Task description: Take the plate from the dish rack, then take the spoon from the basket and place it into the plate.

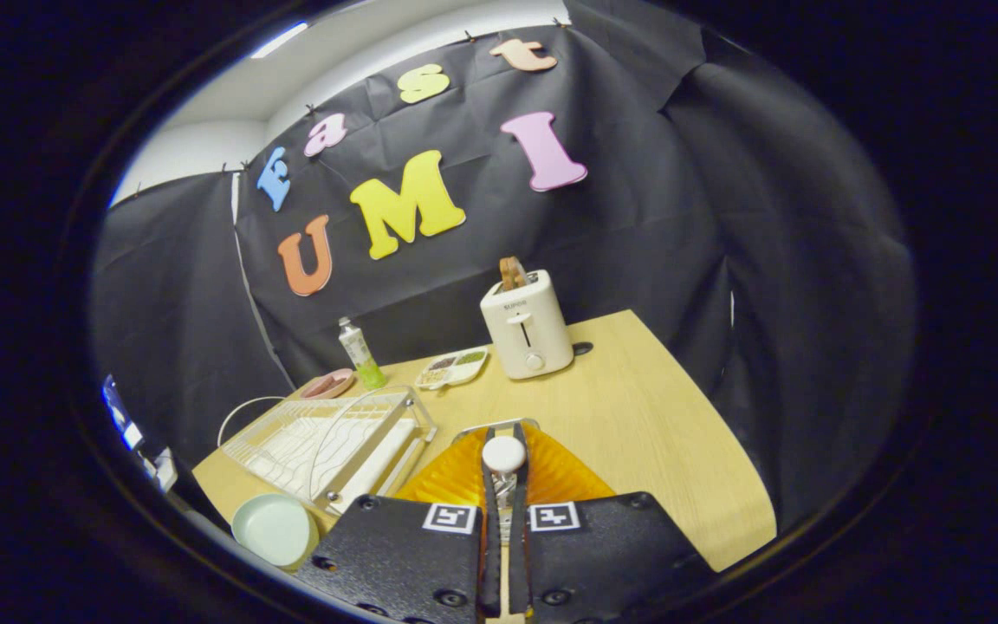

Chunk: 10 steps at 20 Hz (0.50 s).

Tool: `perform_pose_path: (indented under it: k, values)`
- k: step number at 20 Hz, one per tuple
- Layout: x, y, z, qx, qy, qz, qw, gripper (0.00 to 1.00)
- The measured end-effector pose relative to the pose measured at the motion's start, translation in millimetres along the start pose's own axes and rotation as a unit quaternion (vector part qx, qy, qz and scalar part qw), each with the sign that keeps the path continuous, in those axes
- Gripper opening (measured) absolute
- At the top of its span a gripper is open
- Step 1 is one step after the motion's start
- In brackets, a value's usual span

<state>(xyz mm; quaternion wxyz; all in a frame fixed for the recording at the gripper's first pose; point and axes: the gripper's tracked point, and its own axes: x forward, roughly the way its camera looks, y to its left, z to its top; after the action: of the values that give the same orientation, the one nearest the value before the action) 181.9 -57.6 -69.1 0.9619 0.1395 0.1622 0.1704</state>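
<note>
The gripper [503,485] is clenched on the spoon [503,454] over the orange basket [456,472]. The plate [272,527] sits near left, beside the dish rack [326,438]. A thin handle could slip or twist during the carry.

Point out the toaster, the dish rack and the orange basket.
toaster [527,334]: gripper view, front face.
dish rack [326,438]: gripper view, wire grid.
orange basket [451,475]: gripper view, ribbed wall beside the tongs [504,494], shut on a white-knobbed handle [503,453].
</note>
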Motion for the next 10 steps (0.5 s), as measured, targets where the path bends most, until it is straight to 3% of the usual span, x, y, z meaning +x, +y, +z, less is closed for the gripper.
perform_pose_path:
  k: [4,10]
  values:
    - [-36.5,17.9,41.5,-0.03,-0.03,-0.02,0.999,0.09]
    - [-100.8,126.4,79.0,-0.094,-0.052,0.043,0.993,0.09]
